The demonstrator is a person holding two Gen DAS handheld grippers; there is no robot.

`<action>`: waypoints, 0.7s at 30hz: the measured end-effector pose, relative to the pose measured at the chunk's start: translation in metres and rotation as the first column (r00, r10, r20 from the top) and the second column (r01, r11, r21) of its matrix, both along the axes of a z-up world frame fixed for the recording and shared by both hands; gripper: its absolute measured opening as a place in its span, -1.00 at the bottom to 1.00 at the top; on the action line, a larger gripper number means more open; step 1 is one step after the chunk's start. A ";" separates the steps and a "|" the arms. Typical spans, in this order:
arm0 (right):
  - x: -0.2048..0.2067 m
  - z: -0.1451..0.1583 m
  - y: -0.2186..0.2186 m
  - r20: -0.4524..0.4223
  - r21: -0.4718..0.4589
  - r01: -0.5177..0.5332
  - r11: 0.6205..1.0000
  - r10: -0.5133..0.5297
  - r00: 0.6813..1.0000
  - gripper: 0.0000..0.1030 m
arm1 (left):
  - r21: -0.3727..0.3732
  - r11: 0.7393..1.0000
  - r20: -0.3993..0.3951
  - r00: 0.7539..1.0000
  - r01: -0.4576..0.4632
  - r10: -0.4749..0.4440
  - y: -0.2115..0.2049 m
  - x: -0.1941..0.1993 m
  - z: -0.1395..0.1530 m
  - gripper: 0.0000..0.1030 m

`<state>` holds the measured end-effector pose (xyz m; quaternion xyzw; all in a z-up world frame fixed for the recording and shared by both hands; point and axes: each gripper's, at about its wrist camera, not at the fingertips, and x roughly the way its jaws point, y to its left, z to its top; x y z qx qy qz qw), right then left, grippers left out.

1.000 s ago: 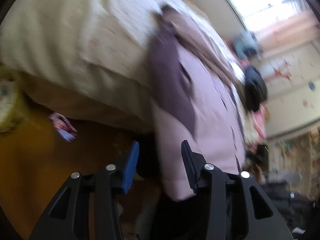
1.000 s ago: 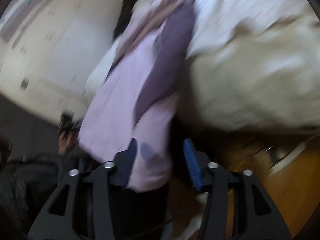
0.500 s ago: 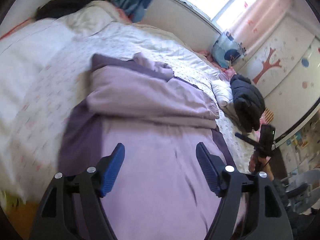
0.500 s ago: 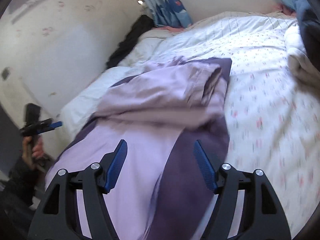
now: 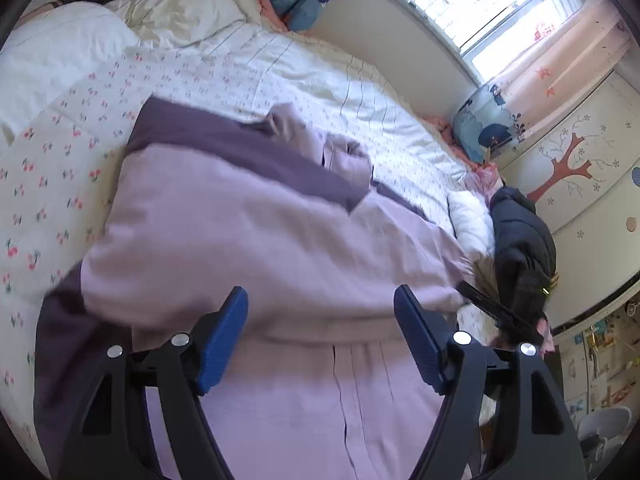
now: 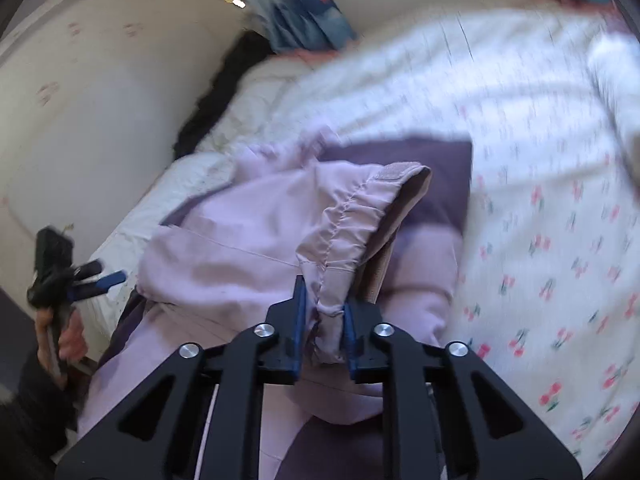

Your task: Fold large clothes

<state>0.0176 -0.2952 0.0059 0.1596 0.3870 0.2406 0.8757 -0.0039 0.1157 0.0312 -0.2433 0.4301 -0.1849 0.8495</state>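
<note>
Right wrist view: the right gripper (image 6: 323,318) clamps the elastic cuff (image 6: 360,208) of a puffy lilac-and-purple jacket (image 5: 256,240) lying mid-bed at twelve o'clock, left gripper (image 5: 320,340) apart and empty above it, folding apparently barely begun.

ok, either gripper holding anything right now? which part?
Right gripper is shut on the lilac jacket, pinching its sleeve cuff. Left gripper is open above the jacket, holding nothing.
</note>
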 end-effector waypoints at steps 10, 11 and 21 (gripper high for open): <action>0.006 -0.044 -0.029 -0.146 0.063 0.046 0.997 -0.037 0.989 -0.44 | 0.172 0.985 -0.047 0.999 -0.013 0.022 -0.017 0.048 -0.054 0.69; 0.003 -0.039 -0.030 -0.135 0.065 0.048 0.997 -0.039 0.990 -0.24 | 0.196 0.981 -0.033 0.999 -0.012 0.019 -0.021 0.044 -0.050 0.69; -0.153 0.047 -0.058 -0.022 0.256 -0.204 0.945 0.217 0.976 0.66 | -0.010 1.000 -0.016 1.000 0.021 -0.021 0.055 -0.064 0.001 0.76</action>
